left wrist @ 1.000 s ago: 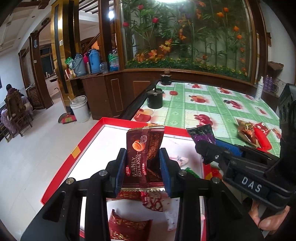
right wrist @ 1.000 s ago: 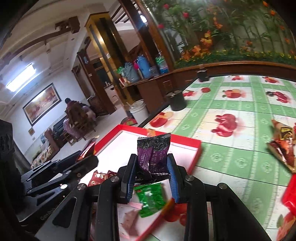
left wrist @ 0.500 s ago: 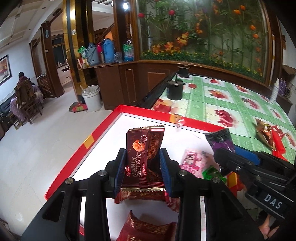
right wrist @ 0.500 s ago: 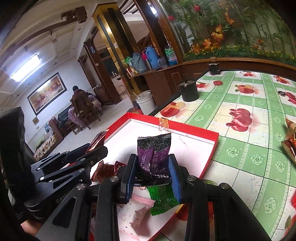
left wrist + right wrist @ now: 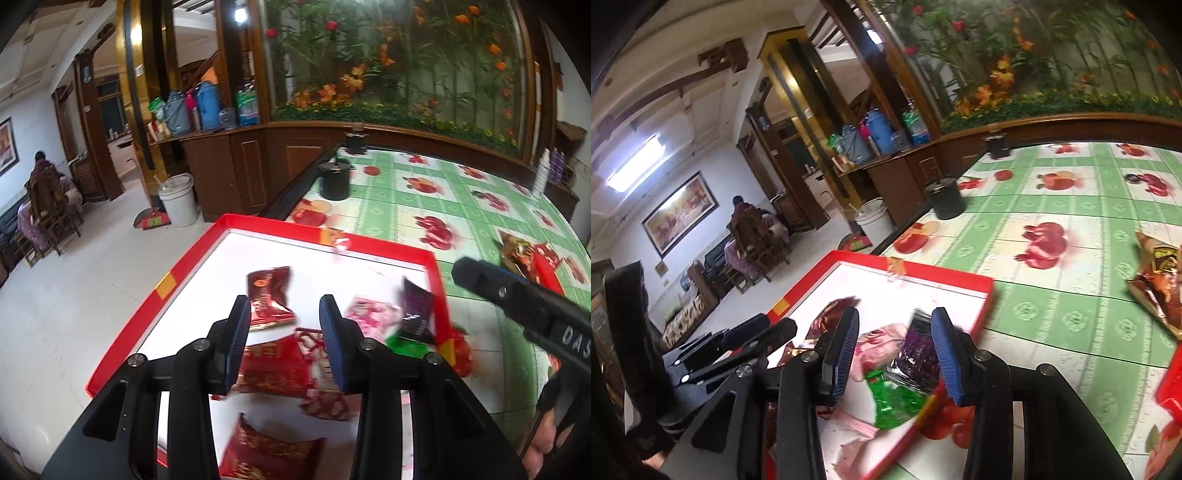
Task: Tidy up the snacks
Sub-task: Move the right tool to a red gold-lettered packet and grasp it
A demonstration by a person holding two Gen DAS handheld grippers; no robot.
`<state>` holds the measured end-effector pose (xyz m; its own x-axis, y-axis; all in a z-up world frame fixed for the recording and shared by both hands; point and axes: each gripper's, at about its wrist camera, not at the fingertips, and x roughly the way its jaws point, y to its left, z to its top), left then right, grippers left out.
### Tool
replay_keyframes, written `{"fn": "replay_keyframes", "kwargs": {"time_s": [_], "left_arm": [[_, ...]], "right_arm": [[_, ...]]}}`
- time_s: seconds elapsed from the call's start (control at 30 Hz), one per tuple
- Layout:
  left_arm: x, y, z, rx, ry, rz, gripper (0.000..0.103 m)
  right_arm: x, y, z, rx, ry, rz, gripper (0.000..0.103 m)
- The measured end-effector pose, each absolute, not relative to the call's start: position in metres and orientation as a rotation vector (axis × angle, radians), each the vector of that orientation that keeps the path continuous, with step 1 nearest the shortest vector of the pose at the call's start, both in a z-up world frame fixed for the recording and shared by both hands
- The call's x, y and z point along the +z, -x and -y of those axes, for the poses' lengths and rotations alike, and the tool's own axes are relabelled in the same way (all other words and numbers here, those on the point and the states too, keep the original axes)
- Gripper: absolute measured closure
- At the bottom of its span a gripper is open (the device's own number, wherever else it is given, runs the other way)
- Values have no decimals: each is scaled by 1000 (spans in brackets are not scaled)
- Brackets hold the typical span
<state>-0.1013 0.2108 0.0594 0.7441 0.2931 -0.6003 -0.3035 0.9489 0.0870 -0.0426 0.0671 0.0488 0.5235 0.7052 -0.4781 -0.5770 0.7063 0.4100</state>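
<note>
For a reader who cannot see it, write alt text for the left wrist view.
The open left hand-held gripper hovers over a red-rimmed white tray scattered with snack packets, a maroon packet lying just beyond its fingers. The right hand-held gripper reaches in above a green fruit-print tablecloth.

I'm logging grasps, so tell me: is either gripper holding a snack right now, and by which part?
Nothing is held. The left gripper and right gripper are both open; the brown packet and purple packet lie loose in the red tray.

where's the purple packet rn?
Purple packet lies in the red tray, against its right rim, beside the pink packet; in the right wrist view it's below the open tongs.
</note>
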Motion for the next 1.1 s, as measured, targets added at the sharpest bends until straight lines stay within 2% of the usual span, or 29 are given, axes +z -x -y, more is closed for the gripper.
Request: {"fn": "replay_keyframes", "kwargs": {"time_s": [0.17,0.27,0.33,0.4,0.63,0.77,0.9,1.03,1.1], "left_arm": [[63,98,-192,293,-9,-658,67],[64,96,-178,275,-27,-663,66],[64,96,-170,262,-36,-664,57],[67,96,-163,256,-44,-656,55],[75,92,-137,211,-59,-635,55],[76,91,-119,170,-85,-633,55],[77,92,-115,168,-91,-628,55],[79,92,-118,183,-76,-640,55],[80,92,-118,184,-80,-637,55]], "right_arm": [[58,43,-23,713,-231,-618,60],[62,40,13,653,-266,-601,54],[64,37,44,601,-294,-593,54],[64,35,74,546,-311,-587,54],[45,23,174,352,-362,-683,54],[25,12,178,325,-350,-809,56],[15,24,134,572,-323,-919,68],[35,34,124,560,-224,-792,70],[33,16,149,439,-290,-793,65]]}}
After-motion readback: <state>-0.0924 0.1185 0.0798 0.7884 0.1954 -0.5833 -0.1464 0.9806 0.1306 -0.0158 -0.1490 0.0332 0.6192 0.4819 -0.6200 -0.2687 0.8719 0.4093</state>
